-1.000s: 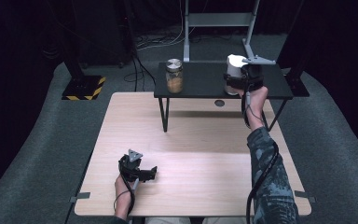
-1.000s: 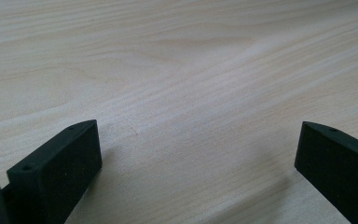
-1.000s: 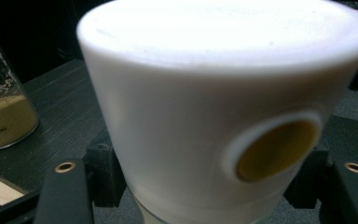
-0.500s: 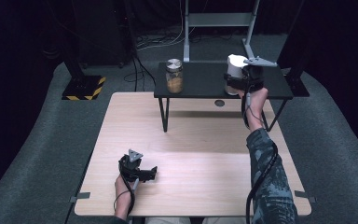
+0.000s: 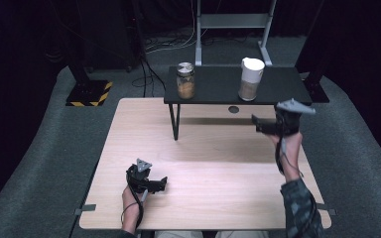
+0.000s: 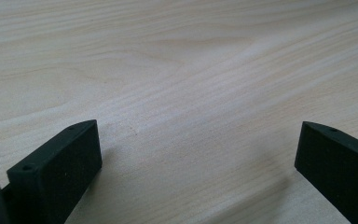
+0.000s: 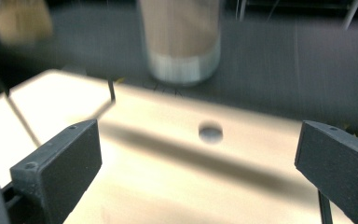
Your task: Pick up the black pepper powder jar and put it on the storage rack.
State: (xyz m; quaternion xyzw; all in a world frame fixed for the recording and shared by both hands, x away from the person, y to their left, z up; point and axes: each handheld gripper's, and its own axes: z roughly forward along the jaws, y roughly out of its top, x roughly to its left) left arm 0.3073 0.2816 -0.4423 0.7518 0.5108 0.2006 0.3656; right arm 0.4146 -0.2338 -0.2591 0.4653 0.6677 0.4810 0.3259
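Black and low, a small shelf (image 5: 278, 89) is standing across the far edge of the pale wooden table (image 5: 213, 198), and everything else is placed here relative to that shelf. A white-topped container (image 5: 251, 79) with brown contents is standing upright on the shelf's right half, and a glass jar (image 5: 185, 80) with a metal lid and amber filling is standing upright near the shelf's left end, well apart from the container.

In the high view the right claw (image 5: 256, 124) is hovering just in front of the shelf's right part, below and slightly right of the container and apart from it, with its black jaws pointing toward the left. Its jaws have just been opening and are now standing wide with nothing between them. In the right gripper view the right claw (image 7: 198, 158) is looking over the table toward the shelf, the blurred container (image 7: 182, 39) is sitting beyond the spread jaws, and a round hole (image 7: 210, 132) in the tabletop is lying between the claw and the shelf.

The left claw (image 5: 161, 184) is resting far in front of the shelf, near the table's near edge and left of centre, held in the person's left hand (image 5: 130, 201). In the left gripper view the left claw (image 6: 198, 158) is gaping wide over bare wood grain, gripping nothing.
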